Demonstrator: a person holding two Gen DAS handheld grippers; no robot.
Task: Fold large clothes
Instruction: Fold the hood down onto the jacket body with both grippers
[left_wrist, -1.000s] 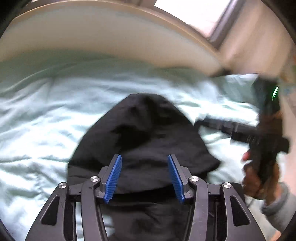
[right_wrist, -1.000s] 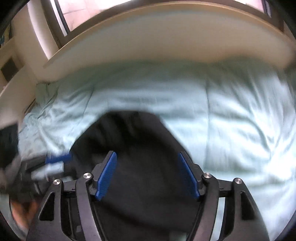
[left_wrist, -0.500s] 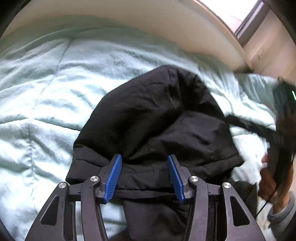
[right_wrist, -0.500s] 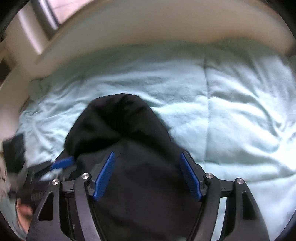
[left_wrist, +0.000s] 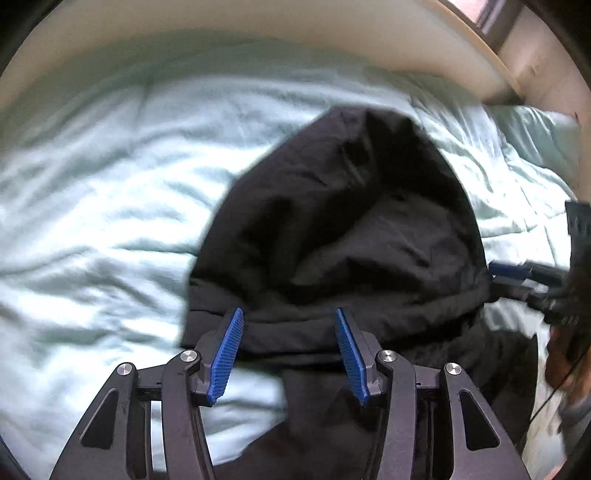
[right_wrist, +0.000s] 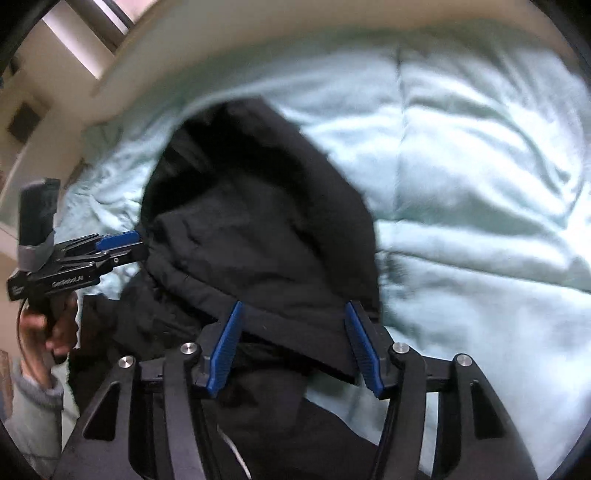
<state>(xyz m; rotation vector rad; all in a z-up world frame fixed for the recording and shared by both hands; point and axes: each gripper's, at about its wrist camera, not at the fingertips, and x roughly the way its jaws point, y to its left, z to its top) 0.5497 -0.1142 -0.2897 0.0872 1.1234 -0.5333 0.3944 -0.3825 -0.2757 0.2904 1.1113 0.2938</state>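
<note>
Nearest to me, the left gripper (left_wrist: 288, 350) points steeply down at the black hooded garment (left_wrist: 343, 236). Its blue pads stand partly apart with the fold at the base of the hood lying between them; I cannot tell whether they press on the cloth. The right gripper (right_wrist: 295, 347) hangs over the same band of fabric from the other side, its jaws closing, the hood's lower edge between the blue pads, which do not yet seem to pinch it.

The garment lies on the bed (right_wrist: 480, 184), its hood spread flat and pointing toward the far side, the body of it trailing back under both grippers toward the near edge. In the right wrist view, the left gripper's tips reach the hood's left edge, a hand (right_wrist: 48, 328) in a grey sleeve gripping its handle.

Around the garment spreads a rumpled pale green quilt (left_wrist: 92, 221). Beyond it runs a cream headboard (left_wrist: 258, 48), with a window (right_wrist: 92, 40) farther off.
</note>
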